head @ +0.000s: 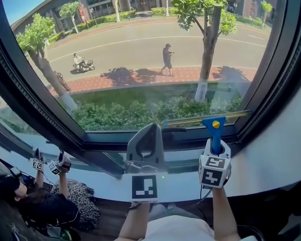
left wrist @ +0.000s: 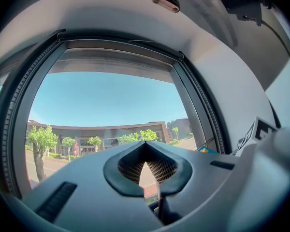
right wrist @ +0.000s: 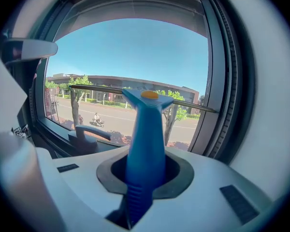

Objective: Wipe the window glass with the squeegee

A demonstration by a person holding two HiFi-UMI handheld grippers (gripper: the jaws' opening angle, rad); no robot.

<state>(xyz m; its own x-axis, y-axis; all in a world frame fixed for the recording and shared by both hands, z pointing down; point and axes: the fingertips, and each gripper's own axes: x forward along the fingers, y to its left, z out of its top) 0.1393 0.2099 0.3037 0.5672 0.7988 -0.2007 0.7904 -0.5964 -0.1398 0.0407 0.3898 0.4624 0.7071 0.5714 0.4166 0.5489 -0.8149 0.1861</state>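
Low at the window glass (head: 140, 59) — squeegee (head: 213, 134) just above dark frame (head: 105, 139)

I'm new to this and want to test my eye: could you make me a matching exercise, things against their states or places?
1 squeegee
2 left gripper
3 right gripper
4 seated person

A shut, empty
B blue, blade low on the glass
C shut on the squeegee
D lower left of head view

Pairs: 1-B, 2-A, 3-C, 4-D
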